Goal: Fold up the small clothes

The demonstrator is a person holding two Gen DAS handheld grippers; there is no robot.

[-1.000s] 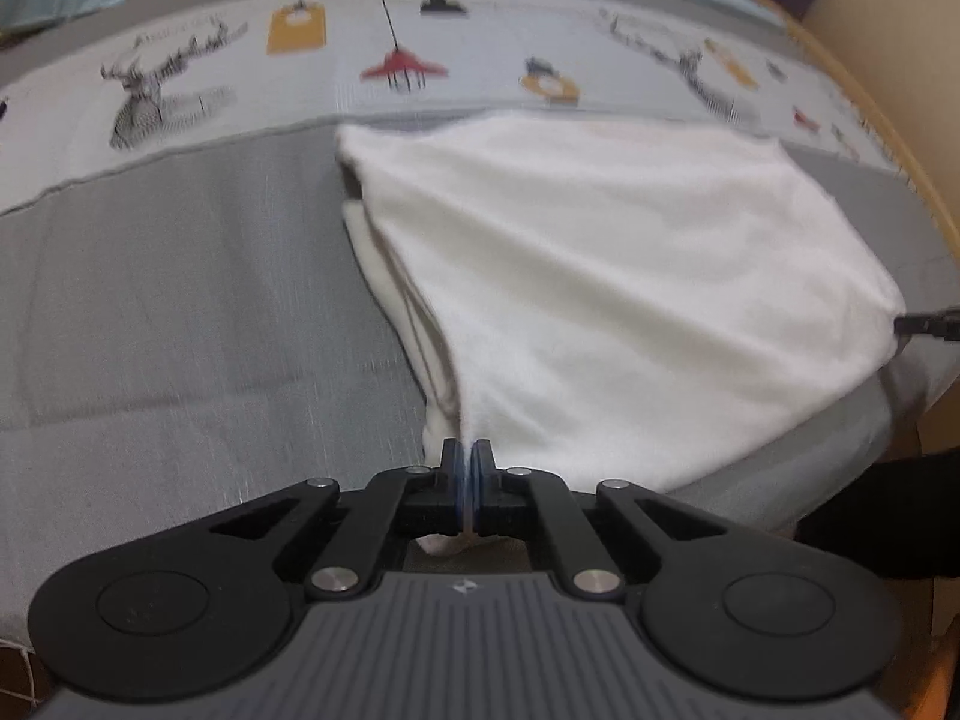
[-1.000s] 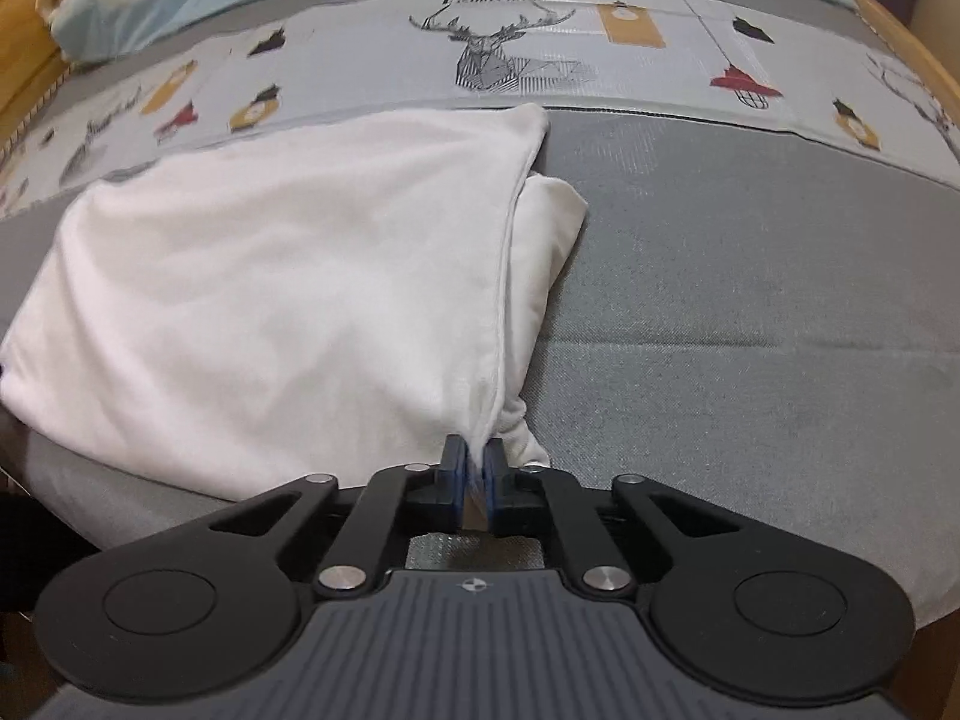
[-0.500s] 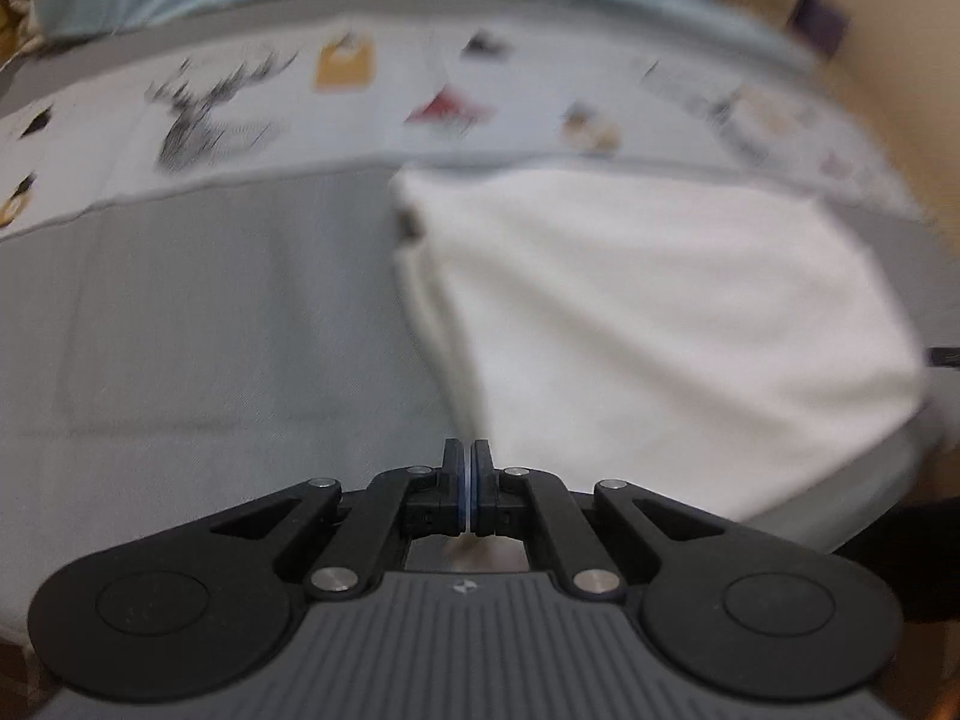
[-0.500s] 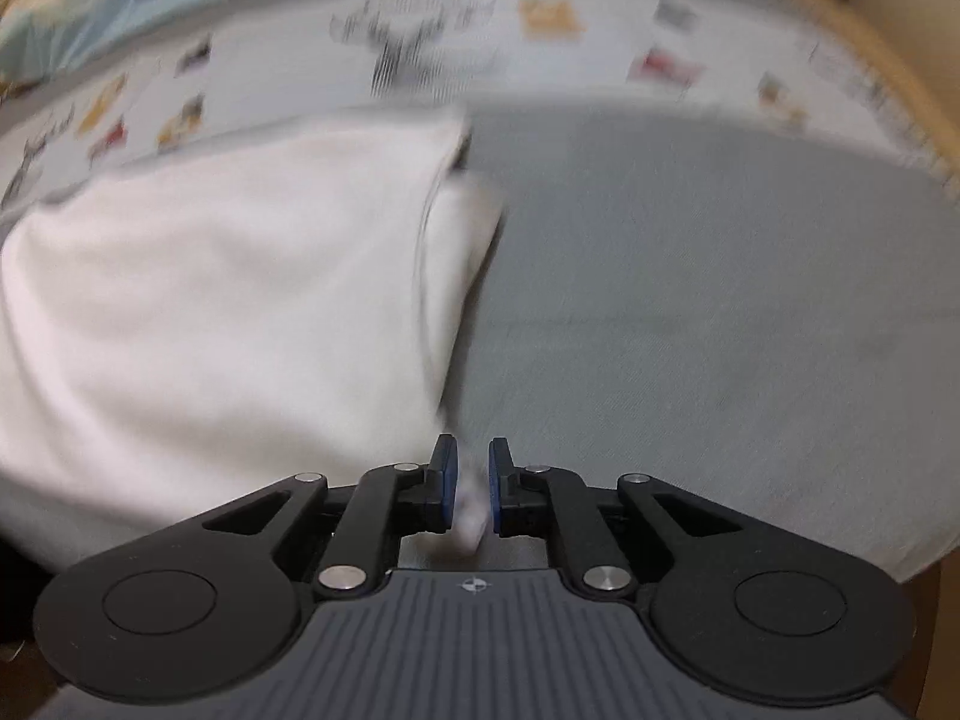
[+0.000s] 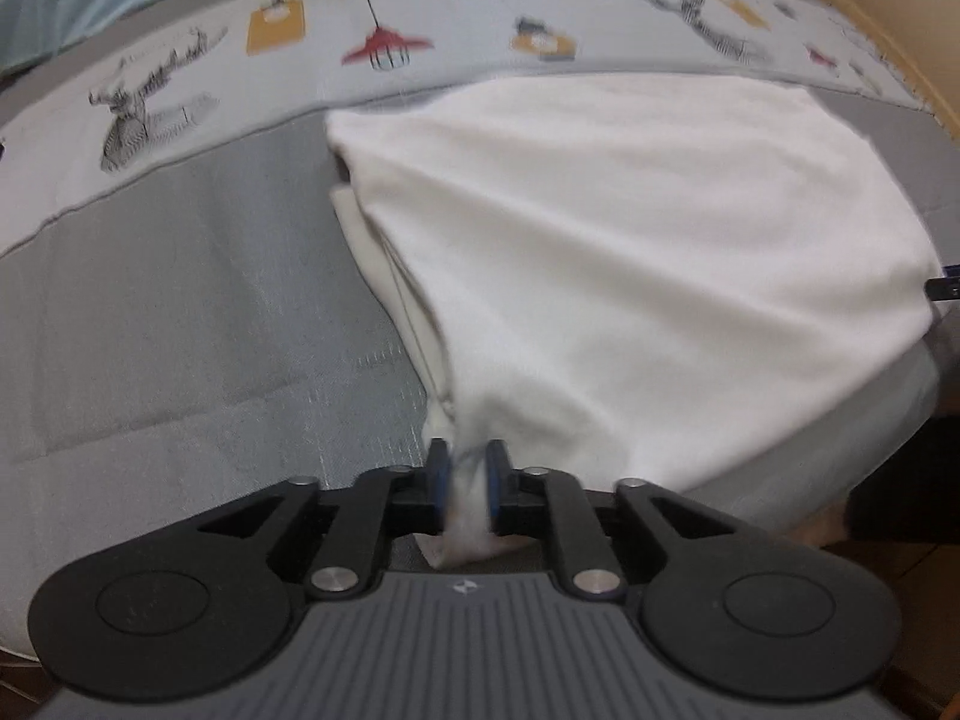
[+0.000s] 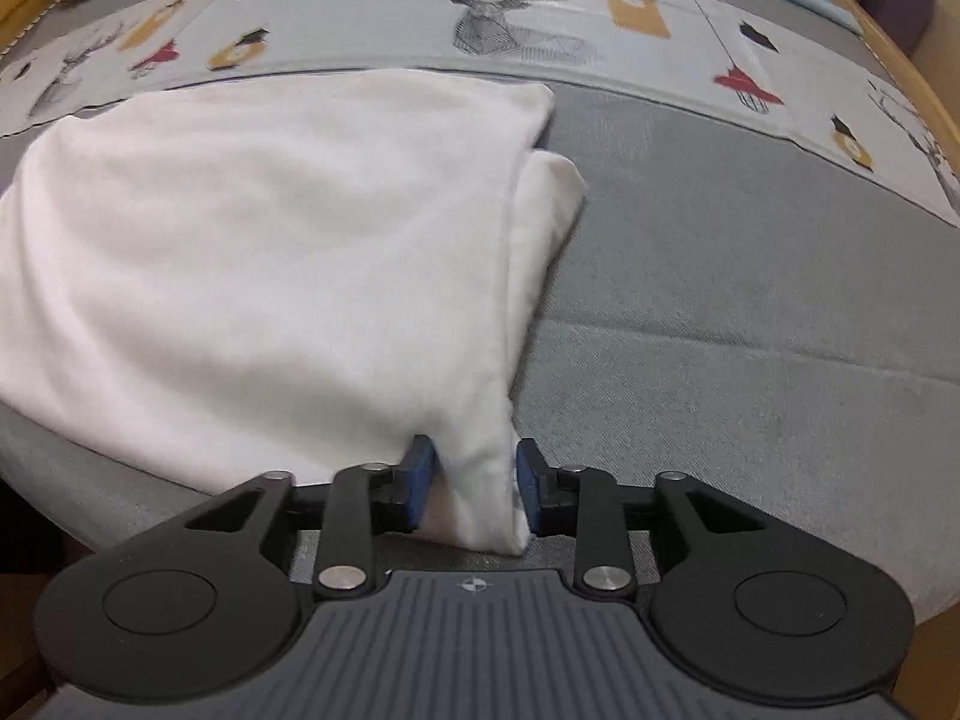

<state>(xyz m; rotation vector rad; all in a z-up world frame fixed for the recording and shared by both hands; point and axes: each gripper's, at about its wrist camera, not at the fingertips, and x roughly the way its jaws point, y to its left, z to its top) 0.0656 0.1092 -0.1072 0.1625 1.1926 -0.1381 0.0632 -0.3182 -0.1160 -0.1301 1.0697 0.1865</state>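
One white garment (image 5: 630, 252), folded over itself, lies on a grey bedspread (image 5: 180, 324) below one printed band. The left gripper (image 5: 465, 483) and right gripper (image 6: 474, 483), jaws just parted, straddle its two near corners without pinching. The cloth looks light, soft and limp, likely to sag; corners and hems seem the surest holds.

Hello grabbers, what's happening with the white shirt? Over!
Both tools, left and right, just opening, corners loose between them. White shirt folded on grey bedspread. Nothing blocking.
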